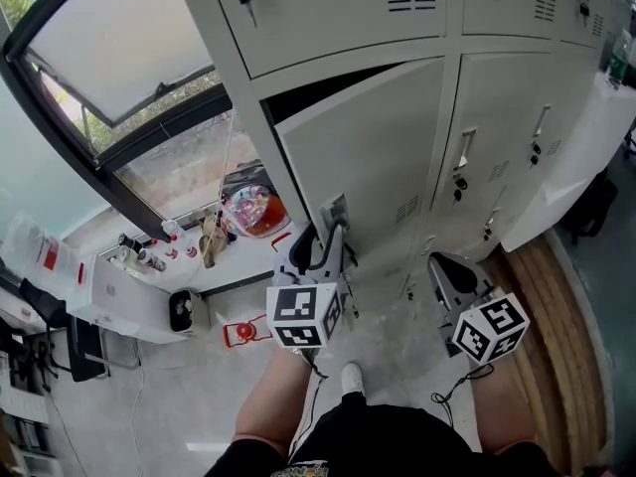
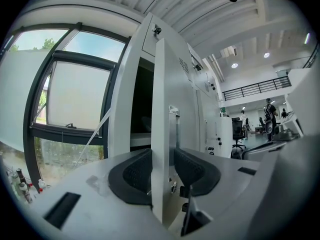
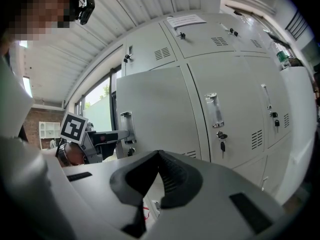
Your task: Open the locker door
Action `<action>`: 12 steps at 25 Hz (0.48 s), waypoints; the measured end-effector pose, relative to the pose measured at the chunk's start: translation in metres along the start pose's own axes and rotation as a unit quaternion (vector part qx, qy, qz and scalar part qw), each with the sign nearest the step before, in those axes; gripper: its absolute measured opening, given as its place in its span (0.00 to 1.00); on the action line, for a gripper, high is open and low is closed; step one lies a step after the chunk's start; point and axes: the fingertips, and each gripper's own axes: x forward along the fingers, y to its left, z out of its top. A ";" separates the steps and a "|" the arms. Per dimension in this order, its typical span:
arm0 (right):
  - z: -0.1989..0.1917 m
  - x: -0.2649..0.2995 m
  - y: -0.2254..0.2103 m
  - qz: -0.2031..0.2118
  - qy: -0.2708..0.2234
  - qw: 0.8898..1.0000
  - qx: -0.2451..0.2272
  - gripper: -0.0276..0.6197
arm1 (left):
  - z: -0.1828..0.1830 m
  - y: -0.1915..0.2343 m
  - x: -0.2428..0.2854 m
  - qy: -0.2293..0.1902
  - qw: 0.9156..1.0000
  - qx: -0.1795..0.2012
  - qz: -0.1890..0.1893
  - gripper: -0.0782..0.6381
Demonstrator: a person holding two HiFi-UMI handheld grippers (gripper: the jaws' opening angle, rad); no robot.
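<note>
The left gripper (image 1: 333,232) is raised forward. Its jaws are narrowed onto the free edge of the locker door (image 1: 373,152), just beside the handle (image 1: 336,210), and both pads press the panel. The door stands ajar, with a dark gap along its top edge. The right gripper (image 1: 444,269) is held lower, before the neighbouring lockers (image 1: 507,127), with its jaws together and empty.

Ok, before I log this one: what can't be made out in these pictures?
Locker interior: left gripper view, dark behind the ajar locker door; contents unreadable.
Door's lower half: same view, covered by the left gripper.
Paper notice on the upper locker: right gripper view, print too small.
Small bottles by the window: head view, too small to identify.
</note>
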 end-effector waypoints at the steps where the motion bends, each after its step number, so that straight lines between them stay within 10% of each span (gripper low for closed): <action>1: 0.001 -0.002 0.000 0.000 -0.001 1.000 0.000 0.13 | 0.000 -0.003 -0.002 0.000 1.000 0.000 -0.003 0.31; 12: 0.007 -0.027 0.000 -0.005 -0.015 1.000 0.001 0.13 | -0.002 -0.037 -0.023 0.003 1.000 -0.002 -0.026 0.30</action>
